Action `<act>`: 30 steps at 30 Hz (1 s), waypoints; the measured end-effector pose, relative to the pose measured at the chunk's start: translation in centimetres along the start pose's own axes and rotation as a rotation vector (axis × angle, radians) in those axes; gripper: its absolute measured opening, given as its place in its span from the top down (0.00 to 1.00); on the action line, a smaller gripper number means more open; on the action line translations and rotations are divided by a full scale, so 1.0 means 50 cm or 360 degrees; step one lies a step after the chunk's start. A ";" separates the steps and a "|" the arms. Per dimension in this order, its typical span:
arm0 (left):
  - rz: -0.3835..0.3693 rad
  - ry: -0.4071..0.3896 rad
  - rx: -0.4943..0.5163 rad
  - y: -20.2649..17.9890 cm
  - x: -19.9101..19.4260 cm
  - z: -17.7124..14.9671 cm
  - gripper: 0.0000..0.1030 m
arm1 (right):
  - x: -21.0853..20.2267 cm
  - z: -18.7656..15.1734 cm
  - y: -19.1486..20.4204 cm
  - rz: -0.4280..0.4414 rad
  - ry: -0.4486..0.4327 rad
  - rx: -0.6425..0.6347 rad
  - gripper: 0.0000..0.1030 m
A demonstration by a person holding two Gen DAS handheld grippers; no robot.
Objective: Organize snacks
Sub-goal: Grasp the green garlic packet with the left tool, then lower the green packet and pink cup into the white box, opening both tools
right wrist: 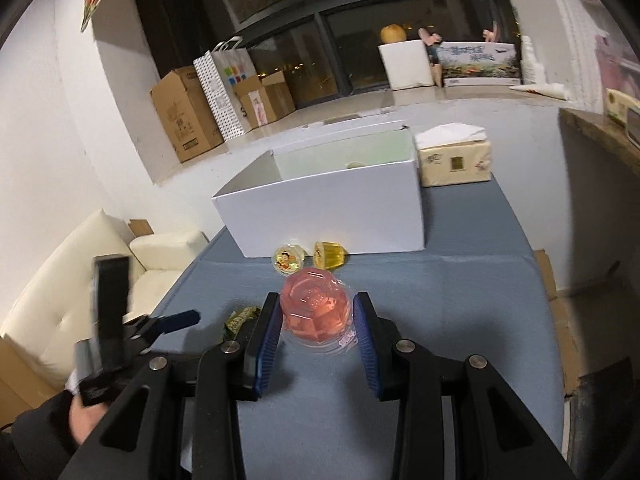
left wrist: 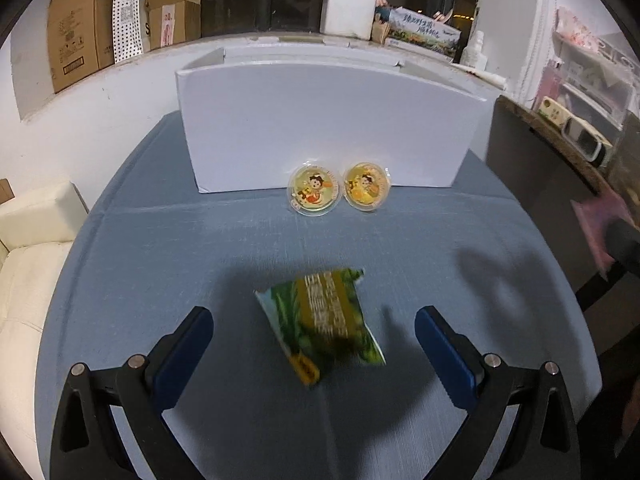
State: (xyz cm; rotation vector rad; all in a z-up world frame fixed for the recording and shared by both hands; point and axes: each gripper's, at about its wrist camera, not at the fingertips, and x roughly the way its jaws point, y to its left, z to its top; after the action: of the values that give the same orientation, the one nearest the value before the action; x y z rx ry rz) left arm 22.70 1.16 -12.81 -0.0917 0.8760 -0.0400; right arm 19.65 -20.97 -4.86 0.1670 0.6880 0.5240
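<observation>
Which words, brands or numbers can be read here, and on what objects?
None is legible.
Green snack packet: yellow band of print, motion-blurred.
Two jelly cup lids: cartoon picture, lettering too small.
Cardboard boxes: printing too small.
Tissue pack: label too small.

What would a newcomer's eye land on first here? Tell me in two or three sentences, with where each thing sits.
First, the pink jelly cup clamped between the blue pads of the right gripper, lifted above the blue tablecloth. Next, the green snack packet lying on the cloth between the wide-open fingers of the left gripper. Behind them, two yellow jelly cups sit side by side against the front wall of the open white box.
</observation>
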 end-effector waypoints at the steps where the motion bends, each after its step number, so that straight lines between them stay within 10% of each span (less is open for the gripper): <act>1: 0.0008 0.0007 -0.0005 0.000 0.008 0.003 0.00 | -0.010 -0.001 -0.006 -0.0003 -0.0002 0.0009 0.61; 5: 0.0005 0.0028 -0.0004 0.000 0.025 0.004 0.07 | -0.015 -0.009 -0.014 -0.0004 -0.0003 0.0032 0.61; 7: 0.0018 0.0070 0.0032 -0.005 0.034 0.001 0.41 | -0.017 -0.014 -0.014 0.0005 -0.0001 0.0037 0.61; 10: 0.0012 0.0052 0.0072 -0.013 0.023 -0.003 0.61 | -0.016 -0.019 -0.011 0.0010 -0.0001 0.0036 0.61; 22: -0.0048 -0.0206 0.0121 -0.018 -0.112 0.057 0.61 | 0.004 0.008 0.012 0.0053 -0.0017 -0.0010 0.61; 30: -0.0035 -0.0349 0.0135 0.008 -0.142 0.215 0.61 | 0.057 0.162 0.020 0.0074 -0.0124 -0.0066 0.61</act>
State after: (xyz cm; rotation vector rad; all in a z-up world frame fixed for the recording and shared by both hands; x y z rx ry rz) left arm 26.41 2.78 -0.60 -0.0257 0.6531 -0.0857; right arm 26.31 -18.47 0.07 0.1641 0.5979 0.5732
